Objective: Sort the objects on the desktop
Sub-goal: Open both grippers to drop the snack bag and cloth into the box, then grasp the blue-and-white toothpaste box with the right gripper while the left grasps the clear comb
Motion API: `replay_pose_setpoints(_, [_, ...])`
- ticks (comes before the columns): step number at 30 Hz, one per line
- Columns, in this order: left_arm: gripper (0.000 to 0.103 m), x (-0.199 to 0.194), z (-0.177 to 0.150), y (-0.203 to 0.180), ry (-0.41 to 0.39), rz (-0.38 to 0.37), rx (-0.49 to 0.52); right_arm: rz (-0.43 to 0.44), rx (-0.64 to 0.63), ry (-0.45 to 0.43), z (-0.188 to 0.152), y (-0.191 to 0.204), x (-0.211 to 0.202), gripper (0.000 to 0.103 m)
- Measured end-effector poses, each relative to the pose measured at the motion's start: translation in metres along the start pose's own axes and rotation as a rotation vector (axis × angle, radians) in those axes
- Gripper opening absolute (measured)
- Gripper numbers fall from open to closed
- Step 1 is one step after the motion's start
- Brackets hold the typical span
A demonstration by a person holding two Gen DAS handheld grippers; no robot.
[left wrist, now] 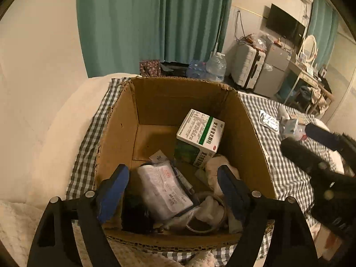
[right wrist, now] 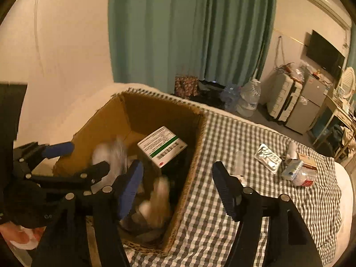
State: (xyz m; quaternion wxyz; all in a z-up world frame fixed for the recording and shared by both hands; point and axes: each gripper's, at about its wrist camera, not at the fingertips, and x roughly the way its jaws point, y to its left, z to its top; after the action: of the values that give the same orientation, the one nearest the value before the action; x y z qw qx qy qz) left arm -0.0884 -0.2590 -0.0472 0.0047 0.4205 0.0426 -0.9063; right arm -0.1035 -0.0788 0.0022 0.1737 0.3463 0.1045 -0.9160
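An open cardboard box [left wrist: 182,82] [right wrist: 200,133] stands on a grey checked cloth [right wrist: 222,200]. Inside lie a white and green medicine box [left wrist: 200,133] [right wrist: 162,145], a white plastic packet [left wrist: 164,191], crumpled tissue [left wrist: 213,166] and a dark item [left wrist: 135,213]. My left gripper [left wrist: 172,173] [right wrist: 82,159] hovers open over the box's near side with nothing pressed between its blue pads. My right gripper [right wrist: 177,165] [left wrist: 296,135] is open too, straddling the box's right wall. In the right wrist view, blurred white things [right wrist: 160,198] show in the box beneath it.
On the cloth to the right lie a foil blister pack [right wrist: 268,158] [left wrist: 269,120] and a cluster of small bottles and packets [right wrist: 298,171]. A white suitcase [left wrist: 247,66], water bottles [left wrist: 215,64], a green curtain [left wrist: 151,22] and a desk [right wrist: 338,111] stand beyond.
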Motion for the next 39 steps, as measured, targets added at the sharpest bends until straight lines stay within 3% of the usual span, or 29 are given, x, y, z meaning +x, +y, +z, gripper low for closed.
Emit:
replay_pose_setpoints(6, [0.088,-0.006,-0.003,-0.007,-0.003,-0.008,0.003,-0.008,0.068,-0.029,-0.005,-0.021,-0.022,0.067])
replay_pose_setpoints(11, [0.088,-0.027,-0.007,-0.038,-0.026,-0.050,0.053,-0.046,0.112,-0.047,-0.026,-0.053,-0.047,0.067])
replay_pose_setpoints(13, [0.093,-0.040,-0.010,-0.055,-0.035,-0.080,0.061,-0.041,0.141,-0.070,-0.038,-0.070,-0.066,0.071])
replay_pose_setpoints(15, [0.097,-0.050,-0.013,-0.074,-0.046,-0.095,0.071,-0.059,0.162,-0.094,-0.048,-0.086,-0.083,0.084])
replay_pose_setpoints(22, [0.103,-0.064,-0.030,-0.152,-0.088,-0.107,0.133,-0.130,0.248,-0.142,-0.076,-0.152,-0.120,0.088])
replay_pose_setpoints(33, [0.103,0.001,-0.070,-0.246,-0.014,-0.049,0.198,-0.139,0.429,-0.095,-0.138,-0.235,-0.098,0.089])
replay_pose_setpoints(39, [0.103,0.058,-0.071,-0.263,0.017,-0.021,0.130,-0.131,0.499,-0.080,-0.170,-0.268,-0.068,0.089])
